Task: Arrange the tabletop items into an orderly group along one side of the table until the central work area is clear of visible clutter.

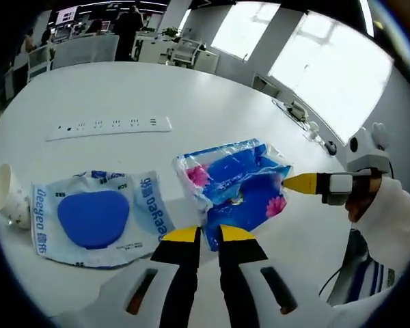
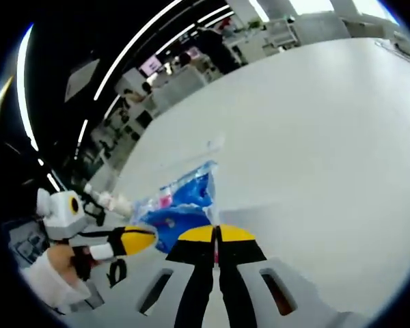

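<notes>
Lying nearest, just beyond the left gripper (image 1: pixel 203 236), a crinkled blue plastic bag (image 1: pixel 236 184) with pink flowers is seen on the white table (image 1: pixel 123 89). The left jaws are nearly closed at the bag's near edge; whether the film is pinched cannot be told. The right gripper (image 1: pixel 287 183) reaches in from the side, its yellow tip touching the bag's far edge; in the right gripper view its jaws (image 2: pixel 216 236) look pressed together over the bag (image 2: pixel 181 205). The bag is judged light, soft and slippery, best pinched at a loose edge. Beside it lie a flat white packet (image 1: pixel 96 215) with a blue pad and a tipped paper cup (image 1: pixel 5 195). Farther off rests a white power strip (image 1: pixel 109 126). Beyond are chairs and bright windows.
</notes>
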Demonstrator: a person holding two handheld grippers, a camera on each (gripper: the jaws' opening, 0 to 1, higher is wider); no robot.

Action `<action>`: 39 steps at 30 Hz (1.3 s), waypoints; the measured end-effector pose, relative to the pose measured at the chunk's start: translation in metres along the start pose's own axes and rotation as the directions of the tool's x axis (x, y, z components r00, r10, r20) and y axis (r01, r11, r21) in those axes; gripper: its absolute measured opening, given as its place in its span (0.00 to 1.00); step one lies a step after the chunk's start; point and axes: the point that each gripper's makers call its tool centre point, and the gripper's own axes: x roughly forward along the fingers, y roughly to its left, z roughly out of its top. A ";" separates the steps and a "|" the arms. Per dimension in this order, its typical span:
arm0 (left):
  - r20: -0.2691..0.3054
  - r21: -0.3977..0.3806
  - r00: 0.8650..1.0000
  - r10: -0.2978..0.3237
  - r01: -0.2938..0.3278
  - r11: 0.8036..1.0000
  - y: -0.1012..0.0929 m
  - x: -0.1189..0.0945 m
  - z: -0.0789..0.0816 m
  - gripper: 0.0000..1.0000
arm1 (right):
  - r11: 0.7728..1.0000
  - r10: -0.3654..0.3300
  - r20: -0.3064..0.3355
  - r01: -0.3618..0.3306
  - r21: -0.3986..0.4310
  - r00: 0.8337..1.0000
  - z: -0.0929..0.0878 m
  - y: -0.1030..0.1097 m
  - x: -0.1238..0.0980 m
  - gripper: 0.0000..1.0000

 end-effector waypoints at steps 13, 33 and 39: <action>-0.046 -0.058 0.999 0.007 -0.010 0.998 0.012 0.025 -0.008 0.09 | 0.999 -0.018 -0.057 0.020 0.030 0.998 -0.010 -0.027 0.025 0.00; -0.034 -0.032 0.999 0.042 -0.043 0.999 0.004 0.010 -0.001 0.10 | 1.000 0.008 -0.088 -0.008 -0.001 0.996 -0.016 -0.037 0.047 0.00; -0.015 0.014 0.999 0.030 -0.030 0.999 -0.004 -0.009 -0.001 0.10 | 1.000 0.009 -0.115 -0.011 -0.014 0.993 -0.022 -0.036 0.049 0.00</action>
